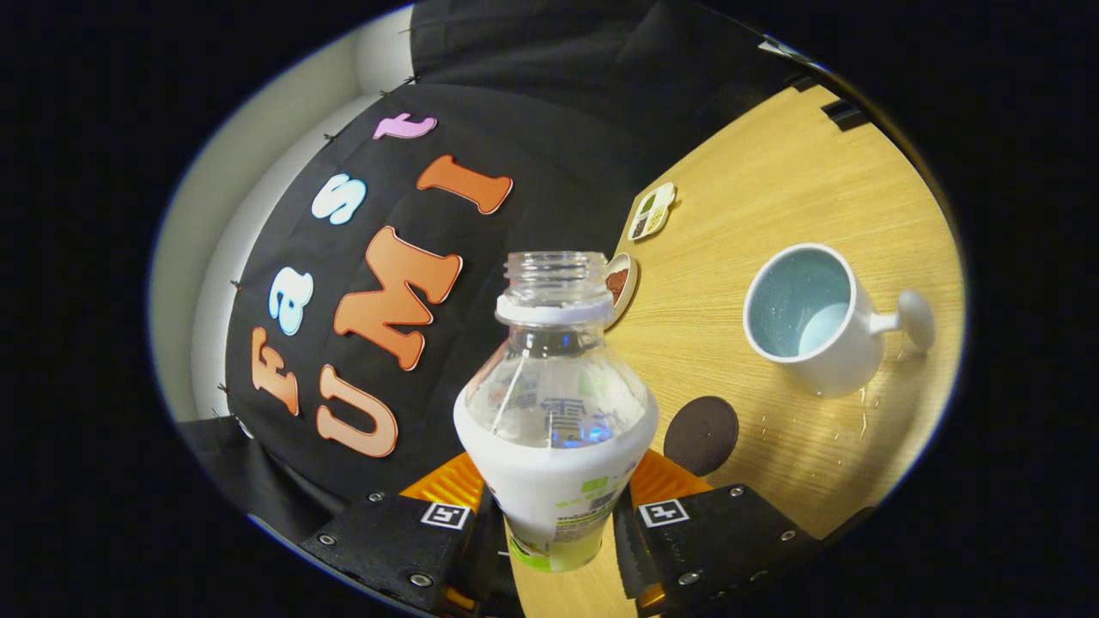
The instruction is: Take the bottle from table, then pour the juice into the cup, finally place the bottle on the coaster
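**Bottle in the tongs, cup waiting at right**

The wooden counter [773,215] tilts across the right half of the frame, its surface spotted with drops near the cup. At centre, the uncapped bottle [556,403] stands clamped by its lower body in the tongs [556,524], both fingers closed against its label; a little pale juice appears to remain at its base, though the label hides the level. The white cup [807,318], at right of centre, looks to hold only a small pool. To pour cleanly, the mouth should be brought over the cup's rim before tipping, slowly, with the grip kept firm. The dark round coaster [700,435], lower centre-right, lies between bottle and cup, unobstructed. Two small dishes [640,245] sit at the counter's far edge, upper centre, well clear of the path.
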